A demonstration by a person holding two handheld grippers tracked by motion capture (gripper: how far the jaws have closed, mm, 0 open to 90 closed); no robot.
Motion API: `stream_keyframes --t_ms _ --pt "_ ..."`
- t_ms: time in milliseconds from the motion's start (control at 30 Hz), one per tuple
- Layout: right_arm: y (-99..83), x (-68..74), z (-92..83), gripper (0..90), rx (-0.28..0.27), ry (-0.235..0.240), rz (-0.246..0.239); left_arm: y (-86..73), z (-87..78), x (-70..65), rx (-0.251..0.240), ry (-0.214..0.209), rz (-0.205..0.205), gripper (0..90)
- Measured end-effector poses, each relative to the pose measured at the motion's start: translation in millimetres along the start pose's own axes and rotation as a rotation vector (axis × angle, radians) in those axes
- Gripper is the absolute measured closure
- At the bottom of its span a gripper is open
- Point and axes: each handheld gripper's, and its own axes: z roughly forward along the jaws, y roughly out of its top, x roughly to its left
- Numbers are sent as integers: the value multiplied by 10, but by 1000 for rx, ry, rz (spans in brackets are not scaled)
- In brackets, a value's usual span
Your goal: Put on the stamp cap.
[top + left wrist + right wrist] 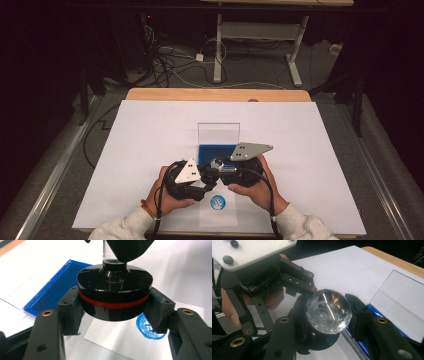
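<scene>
Left fingers [75, 312]: clamped on the black round base of the stamp [115, 293], pads pressing both sides at its red band, centre of the left gripper view.
Right fingers [359, 315]: closed around the stamp's clear faceted knob [329, 311], one pad on each side, centre of the right gripper view.
Left gripper [192, 186]: sat low and left of centre in the high view, held in the left hand [167, 192].
Right gripper [225, 172]: right beside it, just right of centre, held in the right hand [257, 192].
Stamp location: held between the two grippers, above the paper, bottom centre of the high view.
Blue print [217, 202]: a round blue mark on the small paper slip [212, 217], just below the grippers in the high view.
Ink pad [215, 152]: blue, in an open clear case, just above the grippers.
Tabletop [150, 130]: covered by a big white sheet, wooden edge at the far side.
</scene>
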Motion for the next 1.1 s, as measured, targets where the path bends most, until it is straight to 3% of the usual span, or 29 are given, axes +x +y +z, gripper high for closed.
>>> stream_keyframes --t_ms 367,400,467,500,600,733,900,1100 --pt "-8 -17 9 576 15 0 8 14 -2 -20 25 25 21 369" --pt "-11 -18 15 576 18 -2 3 13 6 -31 26 21 25 369" --pt "-25 -11 42 577 32 9 10 43 24 -110 39 19 73 352" --pt "-38 -1 61 577 40 13 17 53 47 -127 47 22 61 345" --pt "-27 26 55 577 40 -9 -4 49 22 -107 18 19 68 346" --pt "-7 -5 -11 577 18 1 14 36 7 -81 -14 -5 56 347" --pt "-4 17 -7 576 22 1 1 -8 34 -26 -24 -45 -6 349" --pt "1 30 -15 576 17 11 -7 -25 55 -1 -30 -34 -50 260"
